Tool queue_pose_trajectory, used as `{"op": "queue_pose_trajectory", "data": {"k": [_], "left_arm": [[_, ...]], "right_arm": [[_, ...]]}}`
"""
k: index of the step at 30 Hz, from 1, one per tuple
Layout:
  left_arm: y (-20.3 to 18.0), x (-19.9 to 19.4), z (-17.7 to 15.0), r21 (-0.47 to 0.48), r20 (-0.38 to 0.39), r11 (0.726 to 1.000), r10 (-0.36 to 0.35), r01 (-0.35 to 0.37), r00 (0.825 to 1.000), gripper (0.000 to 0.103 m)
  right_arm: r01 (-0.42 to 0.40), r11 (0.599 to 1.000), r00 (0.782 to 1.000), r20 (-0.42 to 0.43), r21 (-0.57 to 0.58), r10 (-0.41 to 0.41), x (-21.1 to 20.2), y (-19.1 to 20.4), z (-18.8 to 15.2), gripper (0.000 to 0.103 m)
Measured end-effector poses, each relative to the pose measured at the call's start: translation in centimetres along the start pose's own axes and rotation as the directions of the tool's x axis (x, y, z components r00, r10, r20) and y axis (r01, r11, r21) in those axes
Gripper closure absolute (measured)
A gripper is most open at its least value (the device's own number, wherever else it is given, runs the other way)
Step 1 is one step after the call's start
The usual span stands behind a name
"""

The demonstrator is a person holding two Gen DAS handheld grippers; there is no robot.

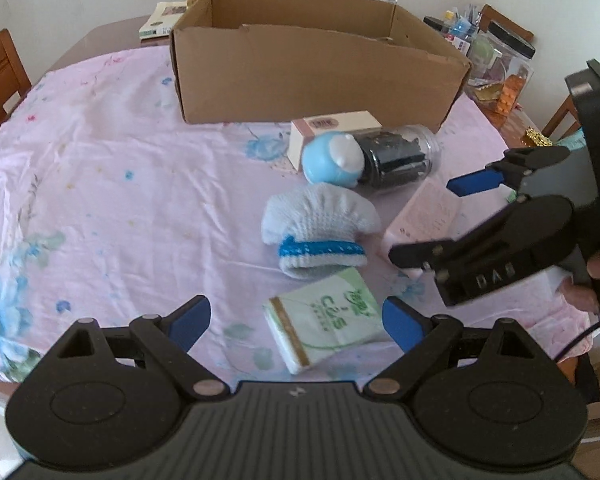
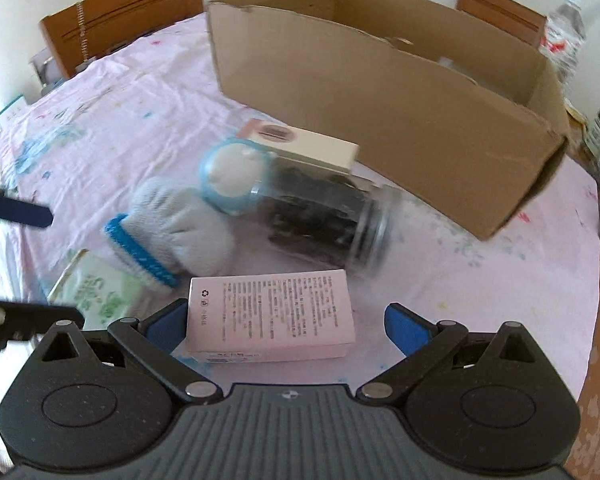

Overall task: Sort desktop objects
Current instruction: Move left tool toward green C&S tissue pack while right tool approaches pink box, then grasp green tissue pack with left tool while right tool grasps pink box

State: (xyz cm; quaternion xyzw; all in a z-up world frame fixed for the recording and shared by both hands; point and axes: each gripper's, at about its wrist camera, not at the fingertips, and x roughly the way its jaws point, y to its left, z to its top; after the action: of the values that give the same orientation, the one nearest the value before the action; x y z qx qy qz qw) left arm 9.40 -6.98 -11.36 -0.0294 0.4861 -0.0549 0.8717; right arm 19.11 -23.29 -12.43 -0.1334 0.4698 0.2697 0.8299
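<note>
Partly blurred jar (image 2: 324, 216), pink box (image 2: 270, 316) between wide right tongs (image 2: 286, 326), left tongs (image 1: 296, 320) wide too

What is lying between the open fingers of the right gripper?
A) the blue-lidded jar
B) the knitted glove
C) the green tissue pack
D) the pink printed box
D: in the right wrist view the pink printed box lies flat on the cloth between the wide-open fingers of the right gripper, which has not shut on it.
</note>
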Motion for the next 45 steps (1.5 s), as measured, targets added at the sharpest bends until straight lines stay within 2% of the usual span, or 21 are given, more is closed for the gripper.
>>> {"op": "queue_pose_trajectory", "data": {"k": [6,16,19,29,33,38,45], "left_arm": [[-0.9,0.6,-0.5,-0.033,-0.015,0.999,0.021,-0.021,1.0,0.01],[-1.8,1.8,-1.3,-0.079,-0.058,0.997,-0.032,0.027,0.998,0.01],[-2.2,2.0,-1.1,-0.078,-0.052,0.996,-0.058,0.054,0.997,0.01],[-2.3,3.3,0.1,-0.04,-0.018,0.998,-0.044,0.044,0.999,0.01],[-2.6,3.4,0.0,-0.018,-0.009,1.0,-0.02,0.02,1.0,0.01],[-2.7,3.5,-0.8,0.048,-0.01,0.996,0.072,-0.072,0.997,0.01],[-1.0,2.6,-1.8,0.034,-0.003,0.993,0.117,-0.117,0.993,0.01]], "right_arm": [[0.003,1.0,1.0,0.015,0.004,-0.003,-0.2,-0.7,-0.4,0.0],[0.026,0.995,0.999,0.036,-0.098,-0.022,-1.3,-0.2,-1.8,0.0],[0.037,0.993,0.999,0.038,-0.11,-0.033,-1.7,-0.2,-2.3,0.0],[0.071,0.992,0.997,0.037,-0.107,-0.068,-2.2,-0.3,-3.1,0.0],[0.083,0.989,0.996,0.035,-0.123,-0.079,-2.3,-0.2,-3.3,0.0],[0.075,0.989,0.997,0.038,-0.124,-0.071,-2.4,-0.3,-3.2,0.0],[0.062,0.986,0.998,0.043,-0.152,-0.056,-2.4,-0.1,-2.8,0.0]]}}
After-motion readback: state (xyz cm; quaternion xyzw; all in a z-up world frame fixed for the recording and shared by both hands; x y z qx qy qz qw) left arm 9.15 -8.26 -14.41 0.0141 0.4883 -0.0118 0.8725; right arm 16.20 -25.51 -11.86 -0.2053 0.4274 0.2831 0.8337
